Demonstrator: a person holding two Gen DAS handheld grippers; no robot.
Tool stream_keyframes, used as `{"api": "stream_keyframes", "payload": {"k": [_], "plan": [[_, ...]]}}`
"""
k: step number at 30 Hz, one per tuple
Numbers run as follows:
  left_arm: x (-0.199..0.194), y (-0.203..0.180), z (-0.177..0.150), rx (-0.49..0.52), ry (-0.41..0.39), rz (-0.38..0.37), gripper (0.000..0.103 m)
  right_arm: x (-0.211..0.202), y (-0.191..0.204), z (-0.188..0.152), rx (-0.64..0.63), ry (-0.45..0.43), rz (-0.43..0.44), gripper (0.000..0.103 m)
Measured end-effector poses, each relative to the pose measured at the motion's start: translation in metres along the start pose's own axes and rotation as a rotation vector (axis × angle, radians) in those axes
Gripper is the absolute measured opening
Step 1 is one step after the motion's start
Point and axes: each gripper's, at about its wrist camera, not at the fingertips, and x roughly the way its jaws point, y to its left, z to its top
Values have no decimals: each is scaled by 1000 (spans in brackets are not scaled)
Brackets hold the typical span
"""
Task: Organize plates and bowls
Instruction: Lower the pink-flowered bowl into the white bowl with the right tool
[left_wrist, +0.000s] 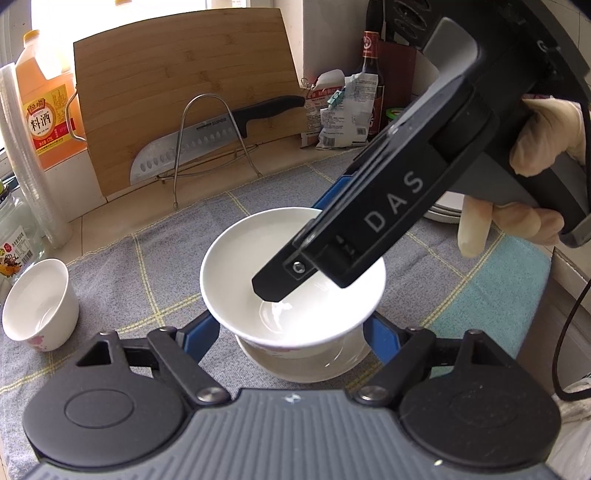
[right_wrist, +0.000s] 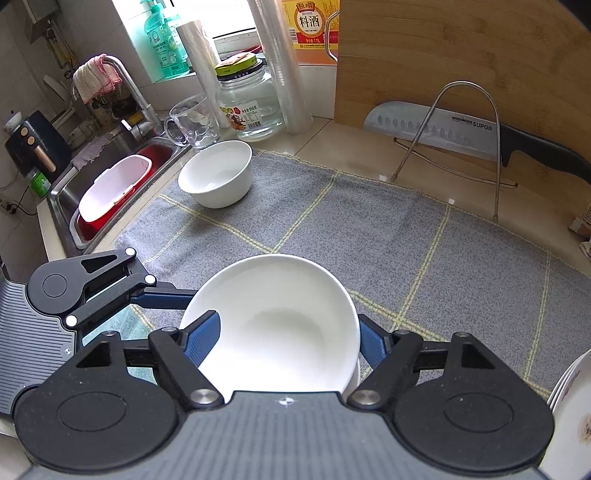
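Note:
Two white bowls sit nested on the grey checked cloth (left_wrist: 155, 273). In the left wrist view my left gripper (left_wrist: 291, 334) has a blue finger (left_wrist: 201, 332) on each side of the lower bowl (left_wrist: 306, 365) and is shut on it. The fingertips are hidden under the upper bowl (left_wrist: 236, 273). My right gripper (left_wrist: 295, 243) comes in from the upper right, held by a gloved hand (left_wrist: 543, 136). One finger is inside the upper bowl and the other is behind its far rim. In the right wrist view the right gripper (right_wrist: 288, 339) is shut on the upper bowl (right_wrist: 280, 321).
A small white bowl (right_wrist: 218, 173) stands at the cloth's corner near the sink (right_wrist: 110, 195). Stacked plates (right_wrist: 576, 406) lie at the right edge. Behind are a cutting board (left_wrist: 184, 92), a knife (left_wrist: 207, 144) on a wire rack, a jug (left_wrist: 48, 110), a jar (right_wrist: 247, 103) and a glass mug (right_wrist: 192, 122).

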Motion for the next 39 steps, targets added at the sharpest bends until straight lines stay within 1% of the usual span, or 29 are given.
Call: {"api": "stream_keyframes", "payload": {"k": [5, 13, 34, 37, 38, 39], "plan": [[4, -2, -5, 2, 16, -12, 84, 3, 1, -9, 0, 18, -7, 83], [10, -5, -8, 5, 35, -11, 84, 7, 1, -15, 0, 22, -15, 83], [14, -8, -10, 22, 33, -9, 84, 18, 5, -24, -68, 31, -74, 83], [14, -8, -11, 20, 30, -11, 85, 18, 4, -24, -67, 29, -72, 85], [13, -8, -11, 22, 23, -9, 85, 19, 4, -24, -65, 28, -70, 86], [13, -8, -10, 26, 20, -8, 86, 19, 4, -24, -63, 26, -67, 91]]}}
